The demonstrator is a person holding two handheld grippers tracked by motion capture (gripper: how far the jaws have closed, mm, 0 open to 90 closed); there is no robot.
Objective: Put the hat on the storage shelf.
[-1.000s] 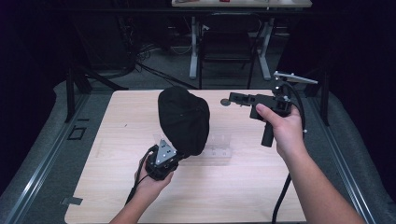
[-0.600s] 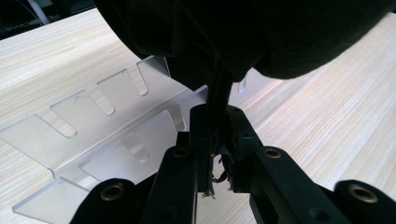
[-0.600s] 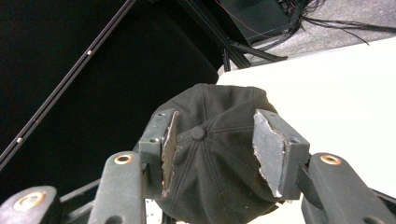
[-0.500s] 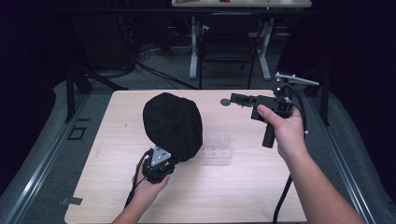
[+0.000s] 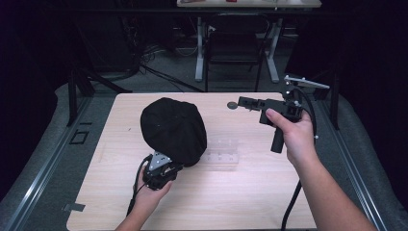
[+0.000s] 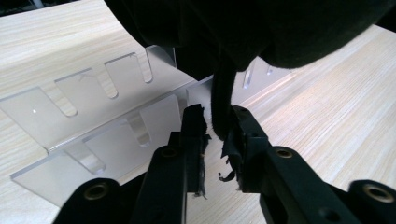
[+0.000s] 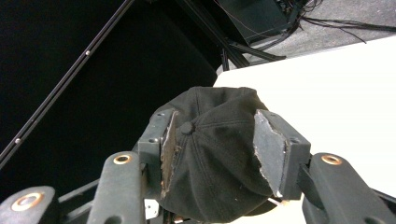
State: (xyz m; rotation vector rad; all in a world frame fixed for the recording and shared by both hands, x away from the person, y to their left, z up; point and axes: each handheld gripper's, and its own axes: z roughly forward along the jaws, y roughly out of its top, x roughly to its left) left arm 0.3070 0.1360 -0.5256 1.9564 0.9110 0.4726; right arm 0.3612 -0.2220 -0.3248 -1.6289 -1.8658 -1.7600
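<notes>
Black cap (image 5: 173,130) edge between left tongs (image 6: 215,133), above table (image 5: 250,192).

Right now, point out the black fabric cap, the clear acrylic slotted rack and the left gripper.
black fabric cap (image 5: 171,127): high view, crown.
clear acrylic slotted rack (image 6: 93,109): left gripper view, slotted top plate.
left gripper (image 6: 217,128): left gripper view, between fingertips.

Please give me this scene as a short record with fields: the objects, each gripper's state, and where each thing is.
held object: black cap, lifted above the table
left gripper: shut on the cap's edge, near the table's middle
right gripper: open, holds nothing, raised at the table's far right, aimed toward the cap
other object: clear acrylic rack with slots, lying on the table beside the cap
</notes>
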